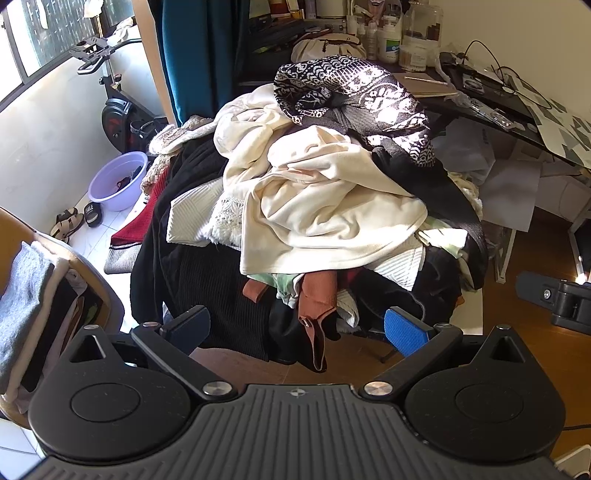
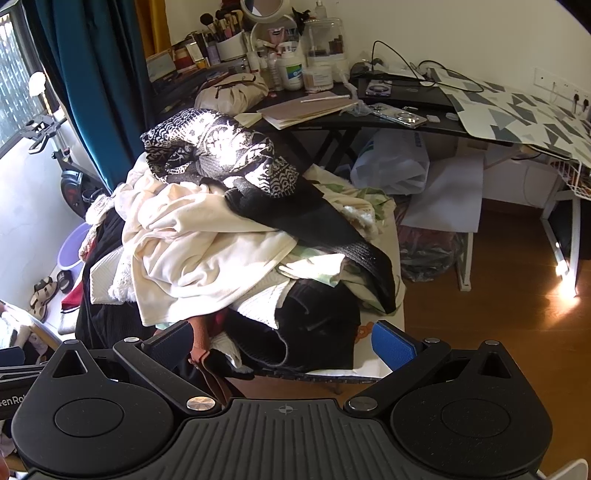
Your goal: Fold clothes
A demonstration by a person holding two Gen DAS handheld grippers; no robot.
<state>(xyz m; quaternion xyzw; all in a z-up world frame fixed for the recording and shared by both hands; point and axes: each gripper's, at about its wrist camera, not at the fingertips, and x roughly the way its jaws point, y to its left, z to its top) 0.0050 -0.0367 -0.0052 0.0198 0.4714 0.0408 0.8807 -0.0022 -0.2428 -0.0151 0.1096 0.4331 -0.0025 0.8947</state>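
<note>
The left gripper [image 1: 295, 328] and right gripper [image 2: 284, 343] both gape wide, empty. The rust-brown fabric garment [image 1: 317, 314] dangles from the pile's front edge, squarely between the left's jaws.

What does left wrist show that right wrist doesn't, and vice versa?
Left wrist only: the folded grey garment stacked at the left edge, and the other gripper's black body at the right edge.

Right wrist only: the round mirror, the makeup brushes, and the wall sockets on the far right.

Both: the clothes pile, topped by the black-and-white patterned garment over the cream garment, the purple basin, and each view's own open tongs, holding nothing.
</note>
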